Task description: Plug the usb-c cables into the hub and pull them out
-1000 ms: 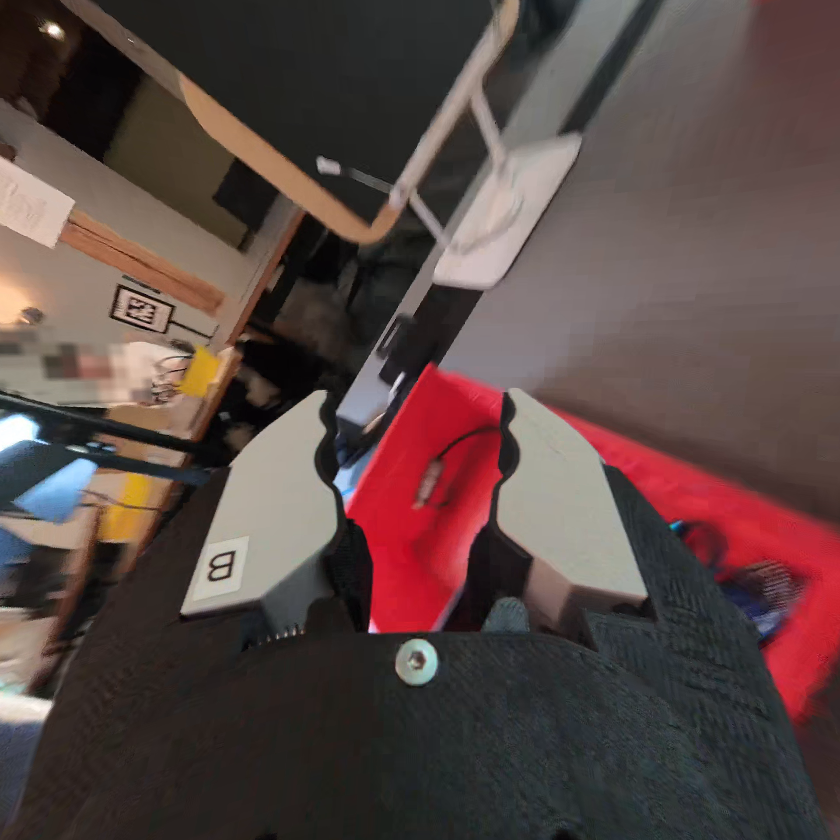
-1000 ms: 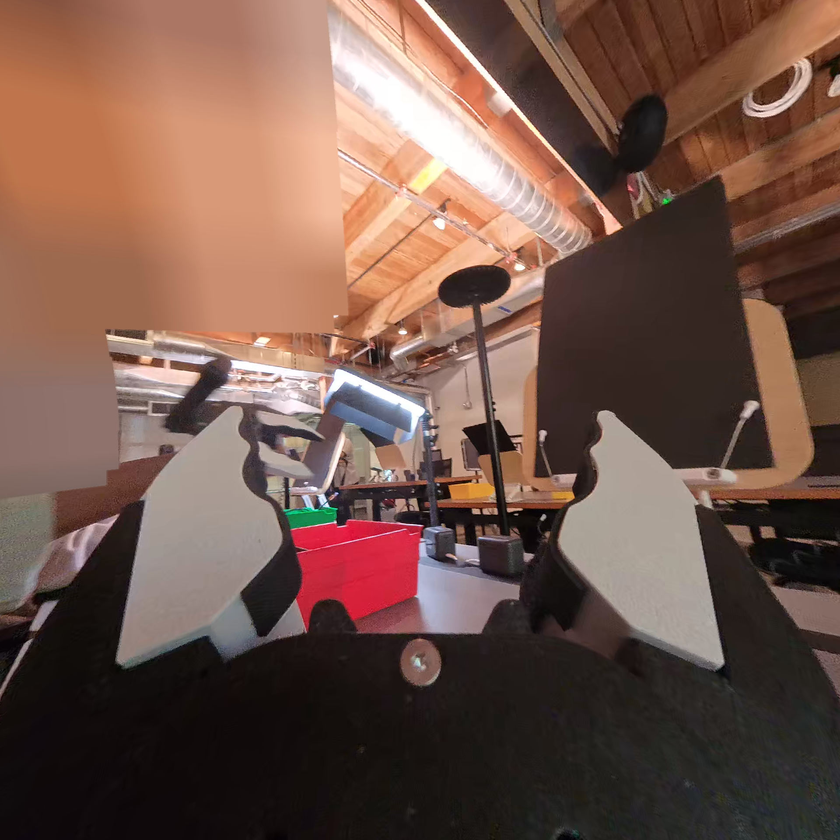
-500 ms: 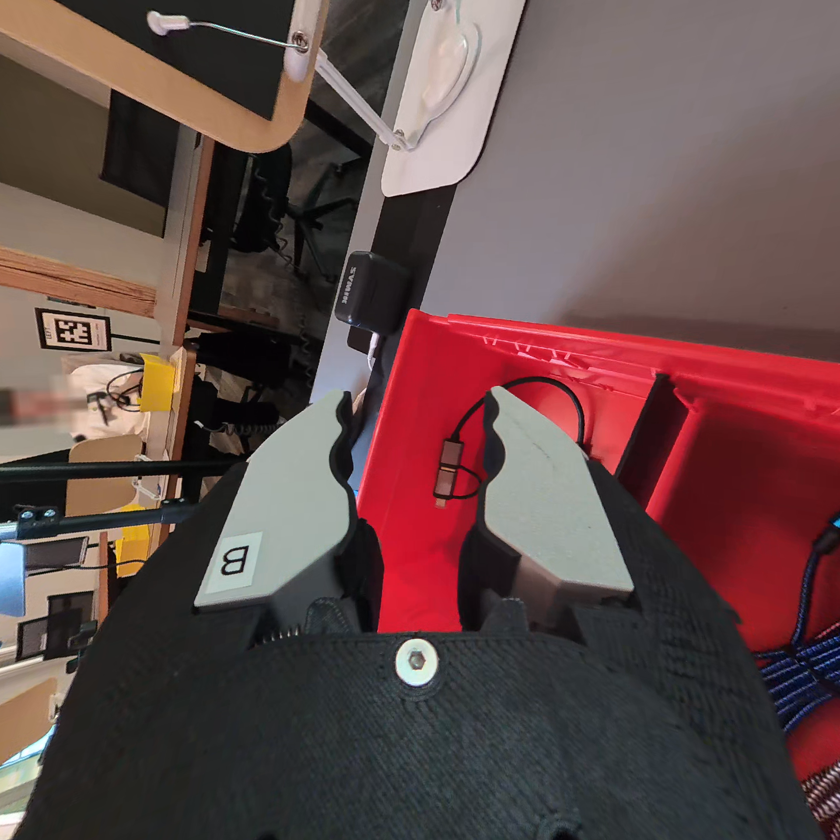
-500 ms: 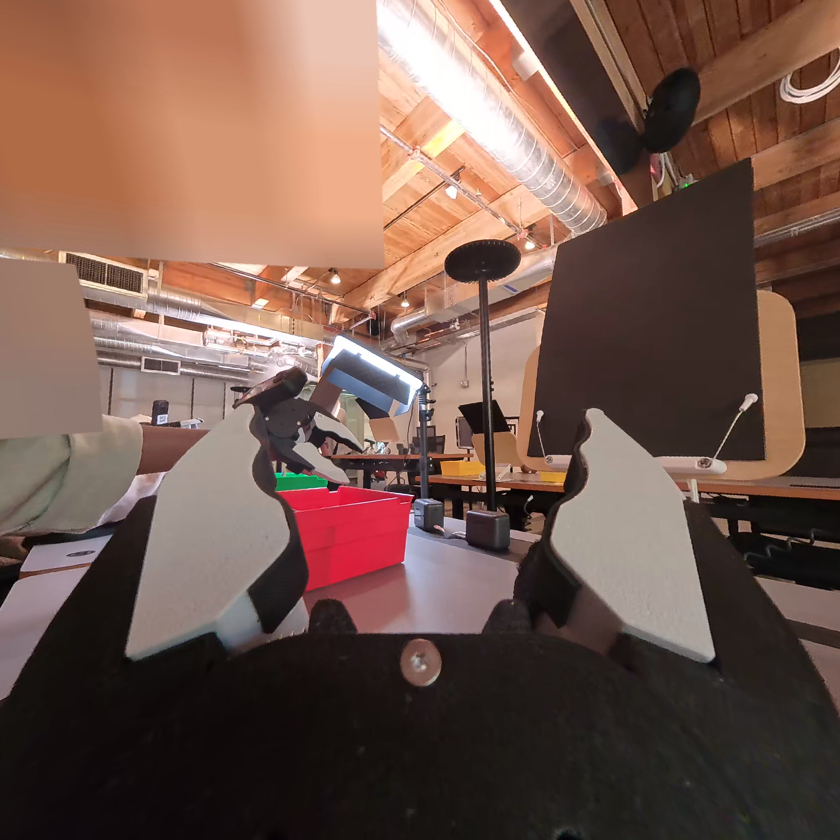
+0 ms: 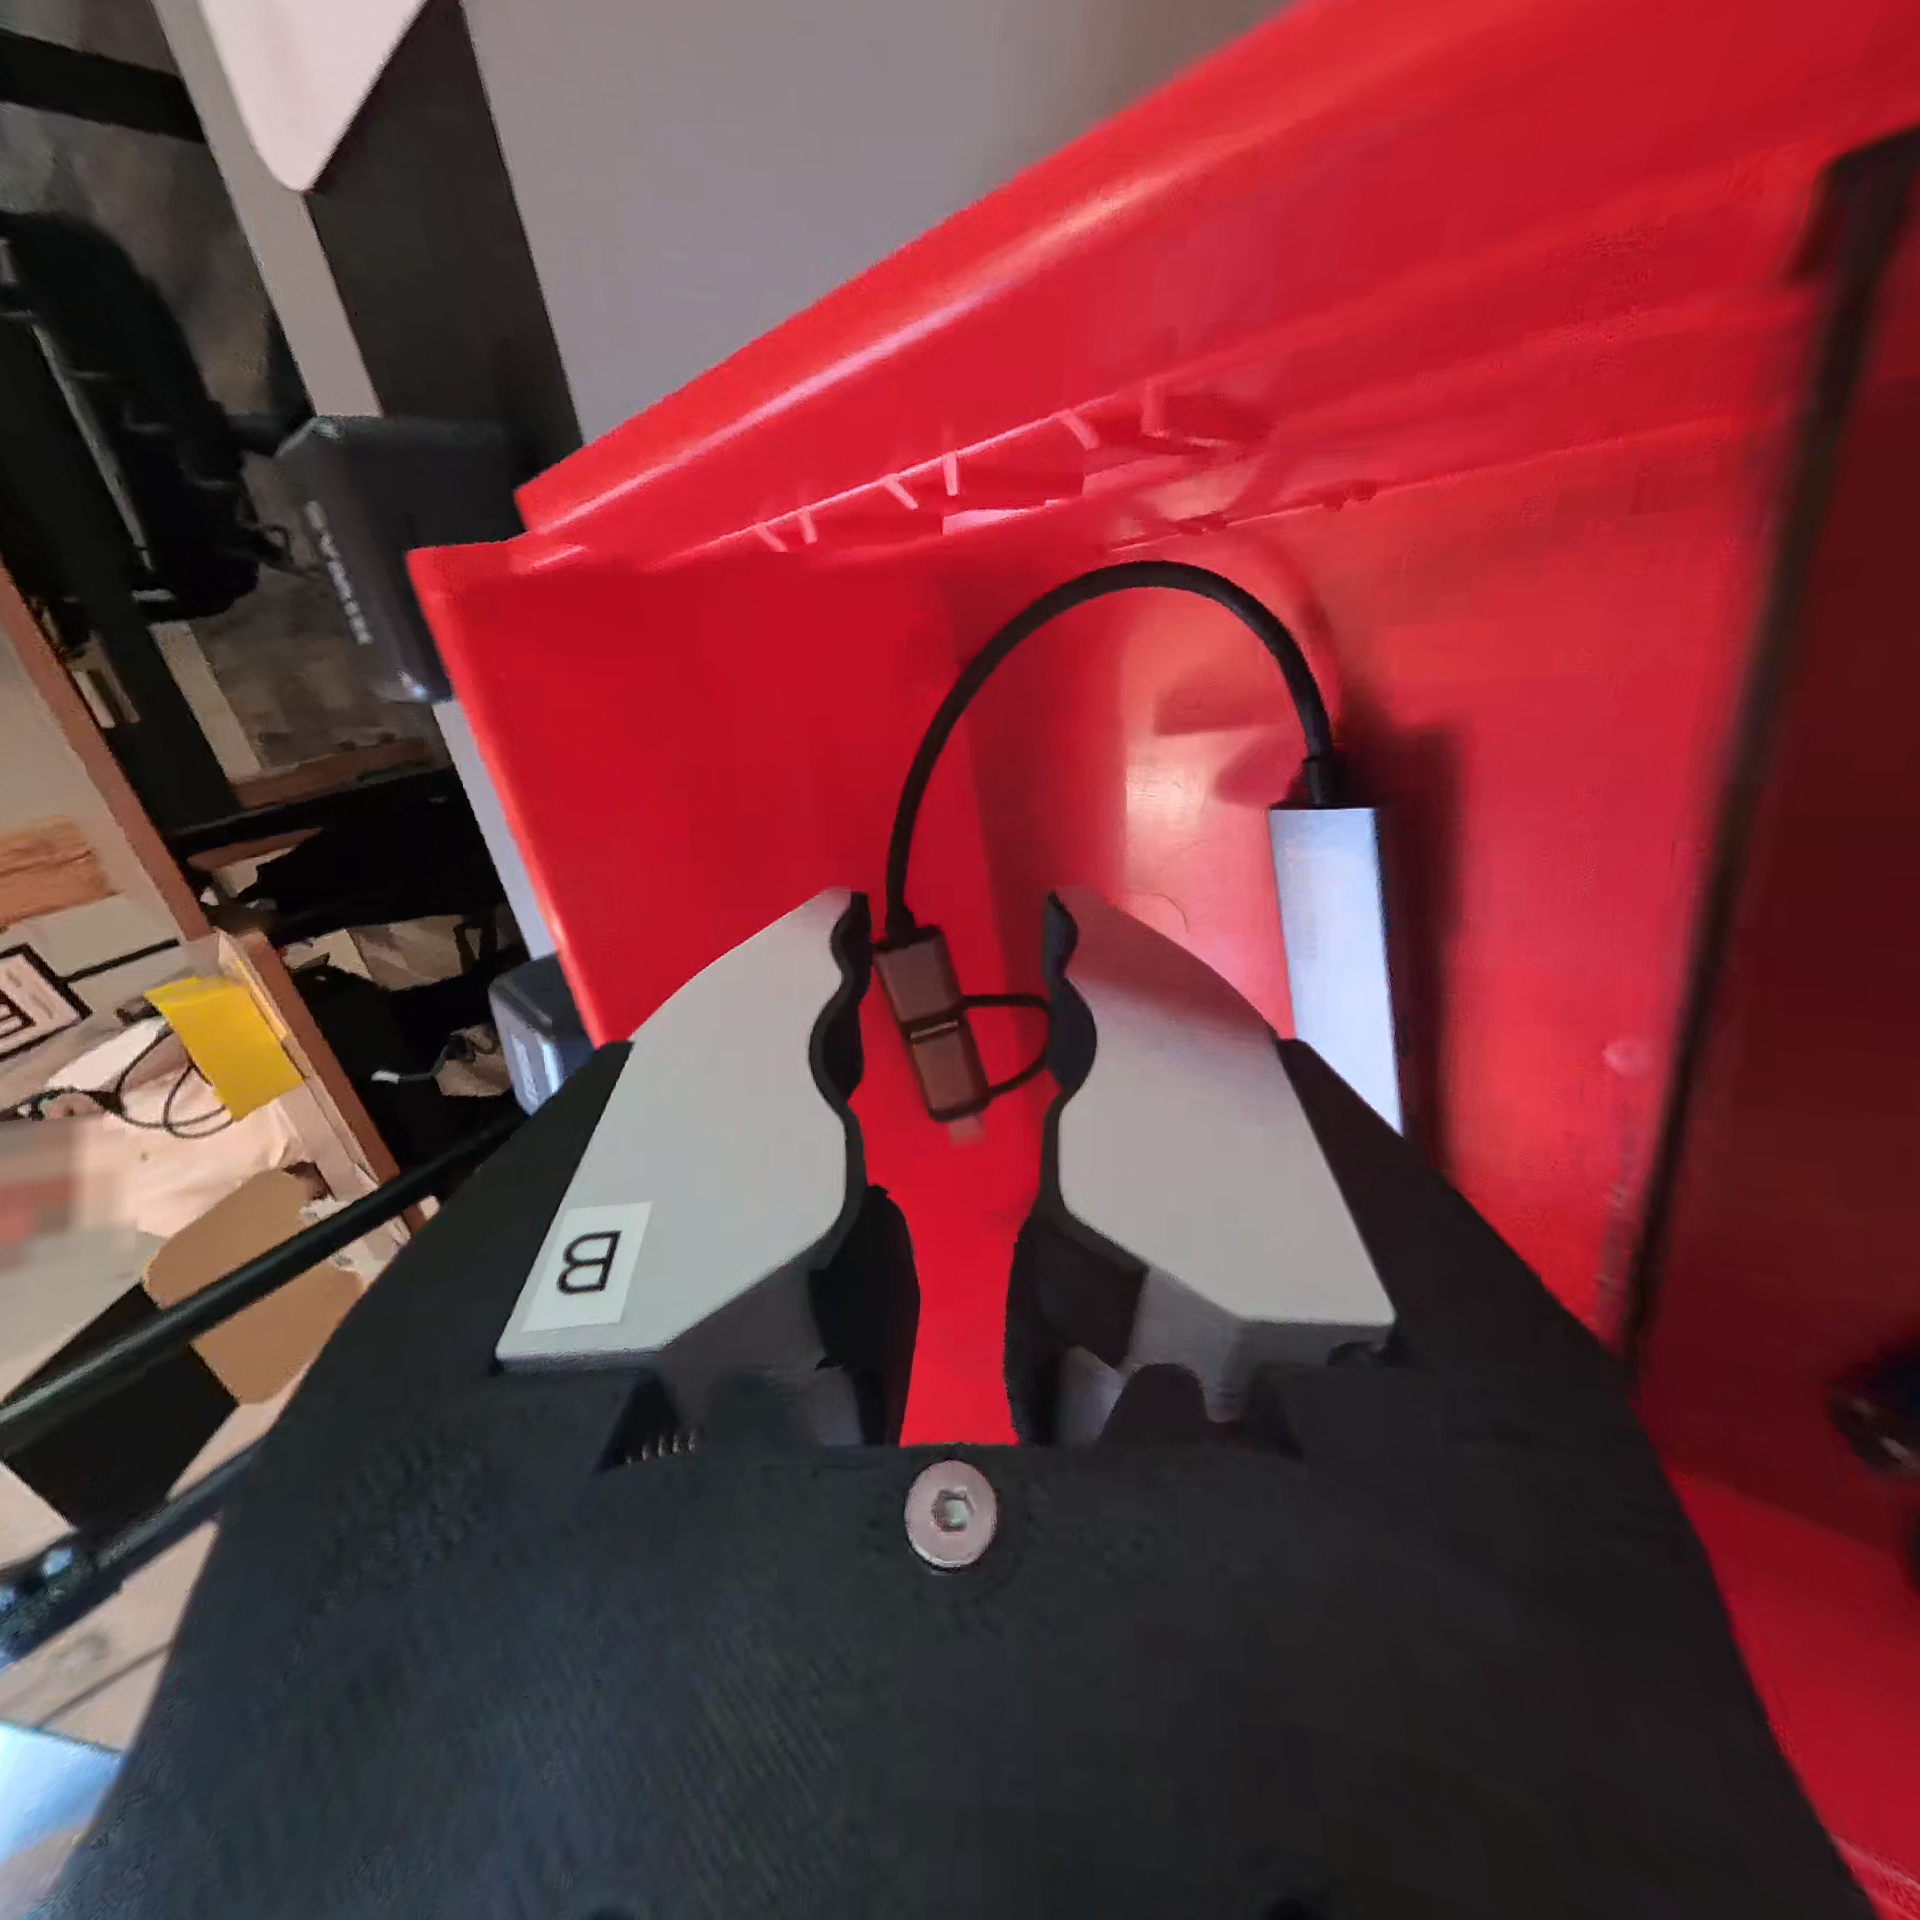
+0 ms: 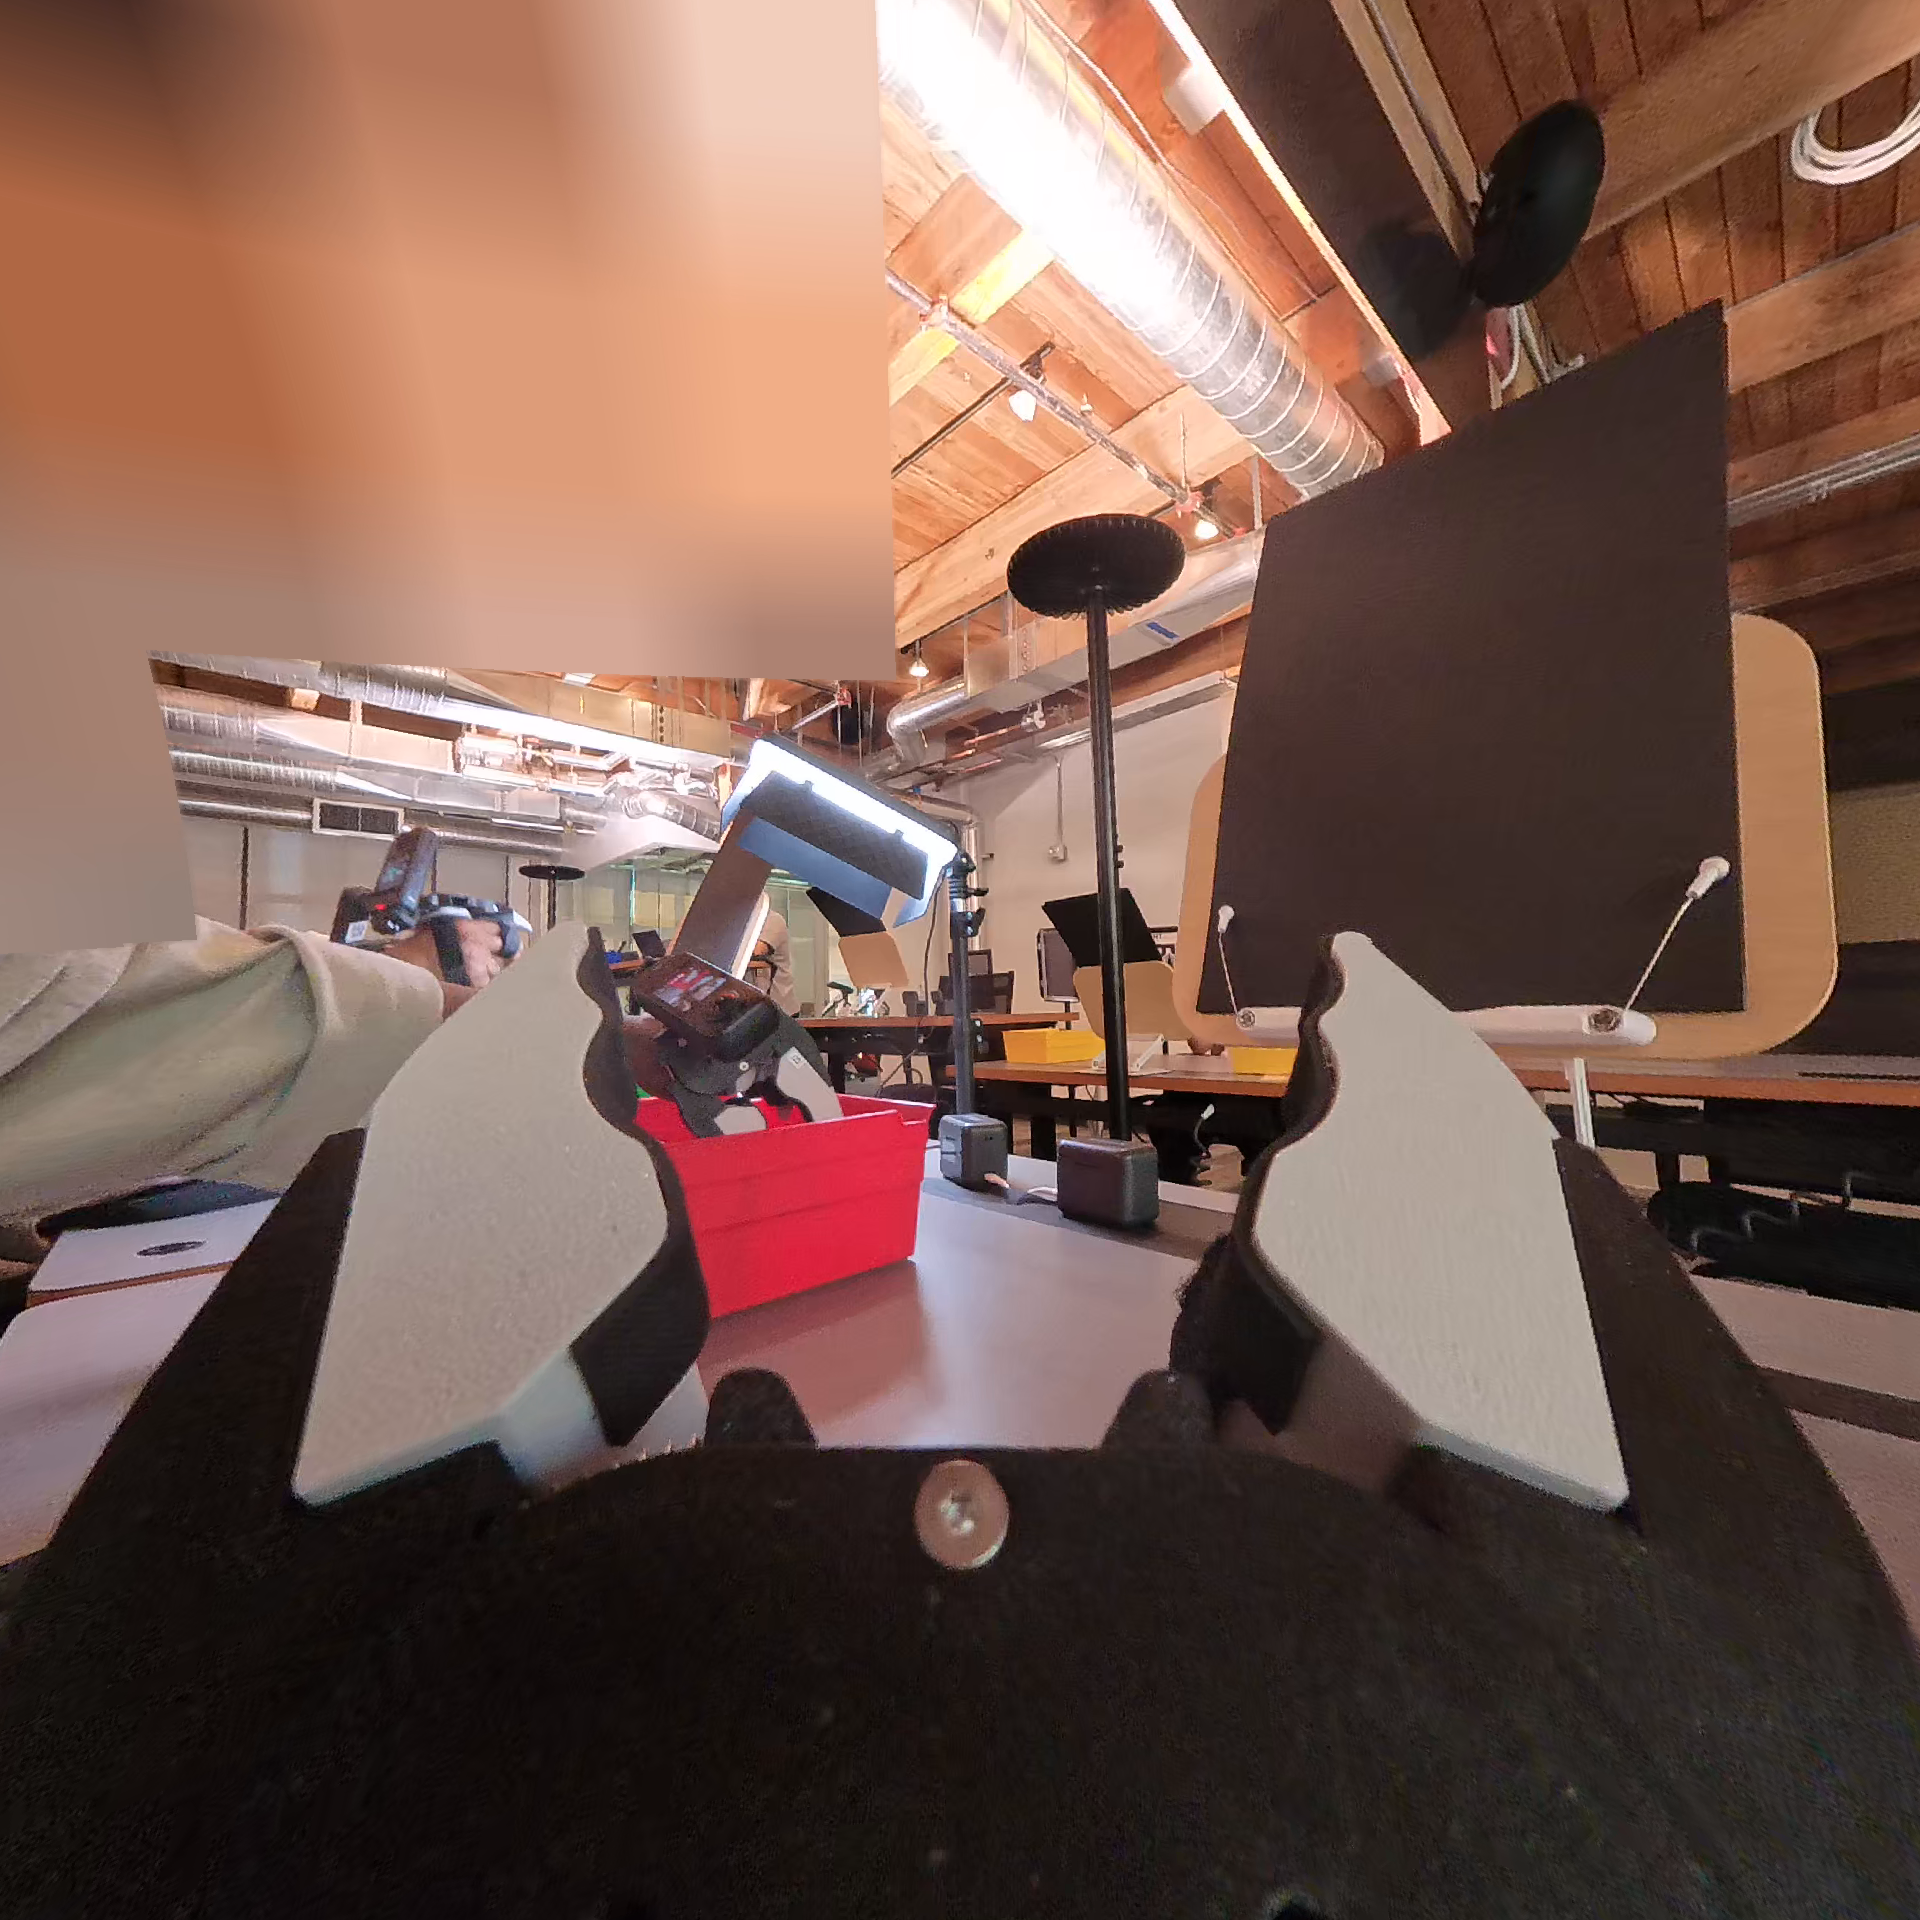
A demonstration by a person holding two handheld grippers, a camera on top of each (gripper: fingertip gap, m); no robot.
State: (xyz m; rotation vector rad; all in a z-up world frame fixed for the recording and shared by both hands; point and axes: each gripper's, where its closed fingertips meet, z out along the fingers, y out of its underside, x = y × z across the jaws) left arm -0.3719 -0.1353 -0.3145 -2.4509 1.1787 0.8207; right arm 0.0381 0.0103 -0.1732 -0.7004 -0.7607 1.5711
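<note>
Dropped deeper into the red bin [image 5: 727, 727] since half a second back, left tongs [image 5: 951, 935] spread and now bracketing the dark plug [image 5: 928, 1023] of the hub's black lead [image 5: 1091, 597]. Silver hub [image 5: 1335, 935] against the divider at 2 o'clock of the tips. Looks like a grasp about to start. Right tongs [image 6: 961, 961] spread wide, empty, low over the tabletop [image 6: 987, 1309], bin at 11 o'clock.

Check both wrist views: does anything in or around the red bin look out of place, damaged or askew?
Nothing stands out. The silver hub lies in the red bin, its short black cable looping round to a plug between the open left gripper fingers. The open right gripper holds nothing.
</note>
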